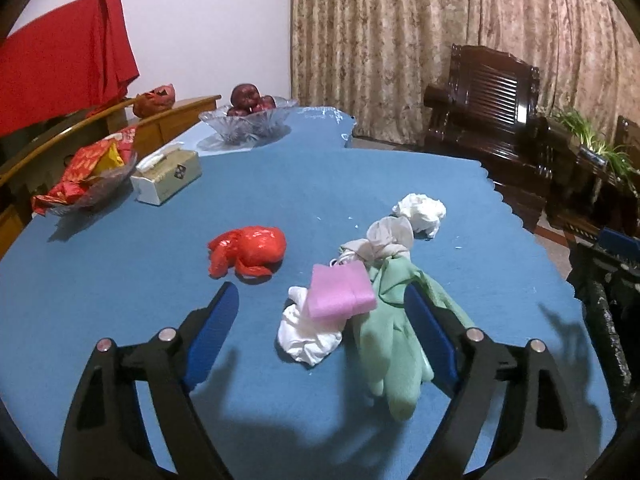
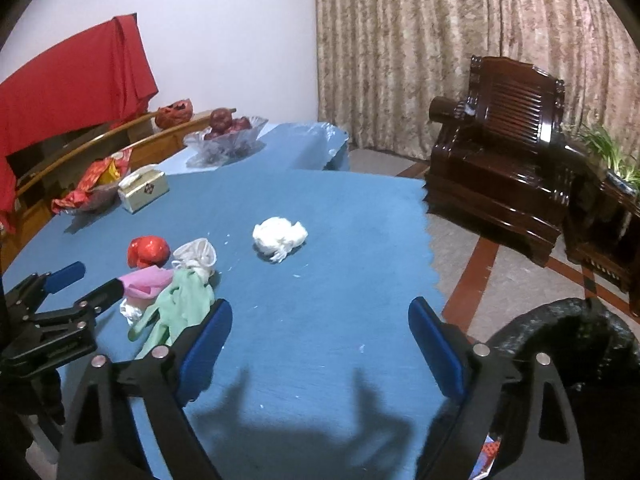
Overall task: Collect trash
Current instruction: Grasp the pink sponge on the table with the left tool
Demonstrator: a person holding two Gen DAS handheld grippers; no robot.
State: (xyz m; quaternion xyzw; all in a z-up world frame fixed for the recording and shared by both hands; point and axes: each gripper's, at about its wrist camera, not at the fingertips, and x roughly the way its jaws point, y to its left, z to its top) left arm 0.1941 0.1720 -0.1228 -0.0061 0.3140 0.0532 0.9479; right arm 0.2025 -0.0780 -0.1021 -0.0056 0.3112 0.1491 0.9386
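Observation:
On the blue tablecloth (image 1: 120, 300) lies a pile: a pink sponge (image 1: 340, 292) on a crumpled white tissue (image 1: 308, 332), a pale green glove (image 1: 392, 340) and a beige cloth wad (image 1: 390, 236). My left gripper (image 1: 320, 300) is open around this pile, and the glove lies against its right finger. A crumpled red plastic bag (image 1: 248, 250) sits just beyond its left finger. Farther off is another white tissue ball (image 1: 420, 210) (image 2: 280, 238). My right gripper (image 2: 320, 312) is open over bare cloth, right of the pile. A black-lined bin (image 2: 568, 340) stands off the table's right edge.
A tissue box (image 1: 166, 178), a glass bowl of red wrappers (image 1: 86, 178) and a glass fruit bowl (image 1: 248, 120) stand along the far left. Wooden chair backs (image 1: 80, 128) line that side. A dark armchair (image 2: 508, 152) stands on the floor to the right.

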